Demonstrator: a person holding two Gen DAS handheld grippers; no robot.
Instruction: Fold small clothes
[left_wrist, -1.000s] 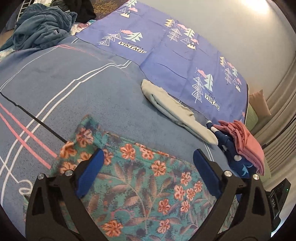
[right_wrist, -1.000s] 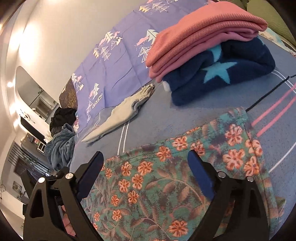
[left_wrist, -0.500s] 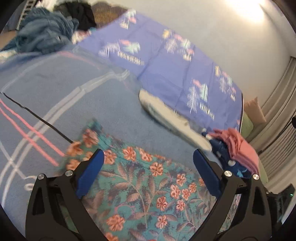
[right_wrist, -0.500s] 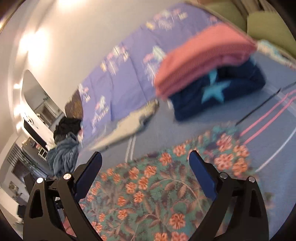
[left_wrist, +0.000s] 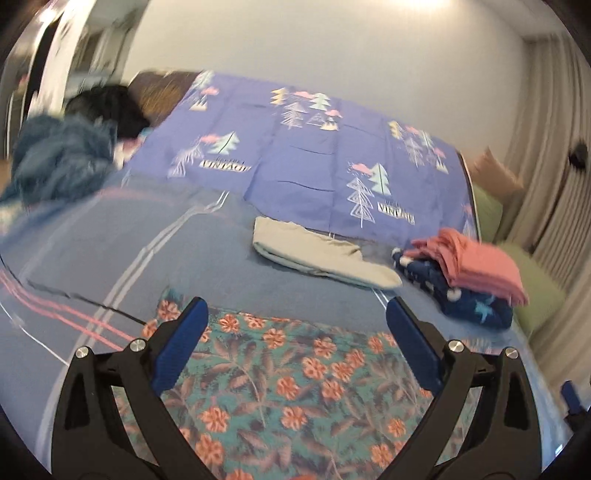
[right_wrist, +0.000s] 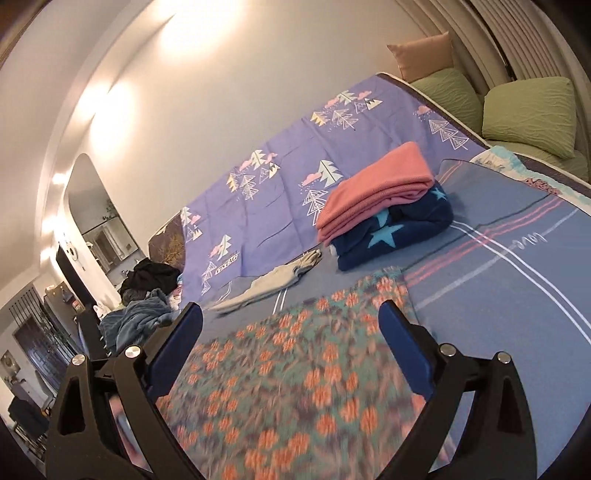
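Note:
A teal garment with orange flowers (left_wrist: 288, 384) lies flat on the blue bedspread, seen also in the right wrist view as the floral garment (right_wrist: 295, 376), blurred. My left gripper (left_wrist: 297, 332) hangs open above its far edge, nothing between the blue pads. My right gripper (right_wrist: 291, 332) is open too, above the same cloth. A grey folded garment (left_wrist: 317, 254) lies beyond it. A pink folded piece (right_wrist: 373, 192) rests on a navy star-patterned piece (right_wrist: 395, 236) to the right.
A purple sheet with tree prints (left_wrist: 306, 162) covers the back of the bed. A heap of blue-grey and black clothes (left_wrist: 62, 155) sits at the far left. Green cushions (right_wrist: 528, 110) lie by the curtains. The blue striped bedspread (right_wrist: 498, 266) spreads to the right.
Both grippers have lifted and drawn back from the floral garment, staying open. The views now take in more of the wall and bed.

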